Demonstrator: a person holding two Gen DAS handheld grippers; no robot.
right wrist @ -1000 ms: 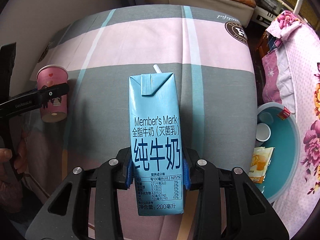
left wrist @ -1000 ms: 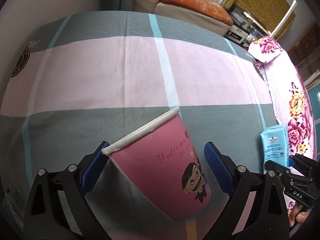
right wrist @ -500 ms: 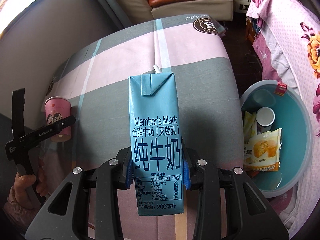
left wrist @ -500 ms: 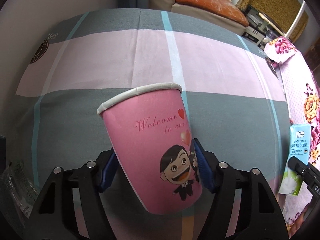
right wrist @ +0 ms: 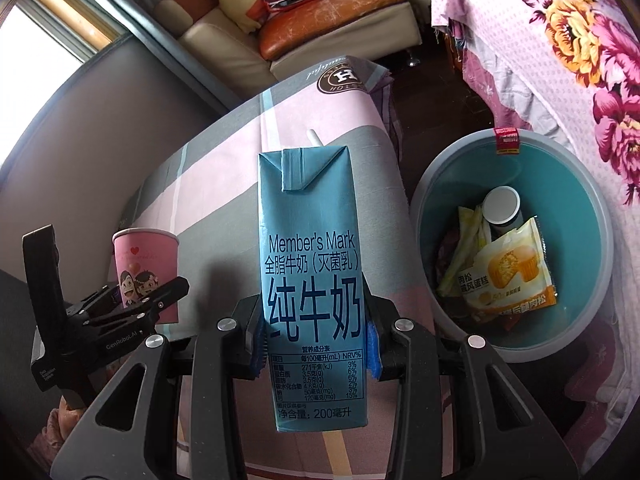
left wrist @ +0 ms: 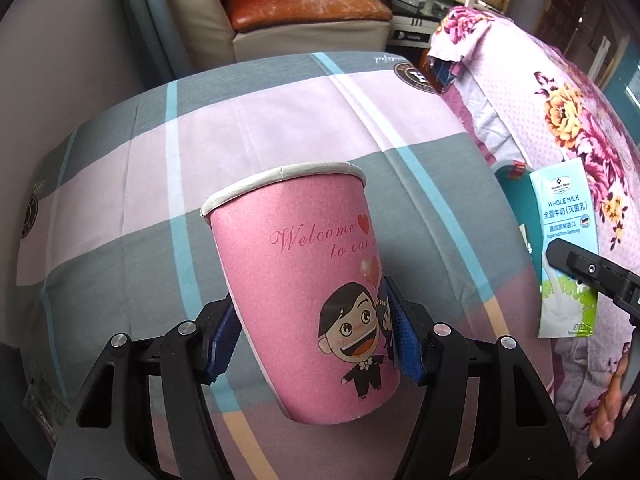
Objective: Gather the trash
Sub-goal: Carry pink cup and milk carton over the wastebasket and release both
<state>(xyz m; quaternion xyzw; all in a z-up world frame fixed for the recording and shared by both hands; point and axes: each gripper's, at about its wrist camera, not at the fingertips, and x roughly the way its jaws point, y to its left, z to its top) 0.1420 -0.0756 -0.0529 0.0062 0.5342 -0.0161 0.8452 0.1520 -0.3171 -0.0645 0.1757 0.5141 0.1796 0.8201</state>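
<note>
My left gripper (left wrist: pixel 314 340) is shut on a pink paper cup (left wrist: pixel 308 280) with a cartoon couple, held upright above the striped bed. The cup (right wrist: pixel 146 270) and left gripper (right wrist: pixel 132 304) also show at the left of the right wrist view. My right gripper (right wrist: pixel 316 340) is shut on a blue milk carton (right wrist: pixel 312 276) with a white straw, held upright. The carton (left wrist: pixel 568 248) shows at the right of the left wrist view. A teal trash basin (right wrist: pixel 600 248) sits on the floor to the right, holding a snack wrapper (right wrist: pixel 508 272) and a white cup (right wrist: pixel 500 204).
The bed (left wrist: pixel 280 120) has a grey, pink and blue striped sheet. A floral pink quilt (right wrist: pixel 560 52) lies to the right of the basin. A beige sofa (right wrist: pixel 304 36) with an orange cushion stands behind the bed. A grey wall runs along the left.
My left gripper closed on the pink cup and lifted it upright. Both grippers have risen and swung right, bringing the trash basin more fully into the right wrist view.
</note>
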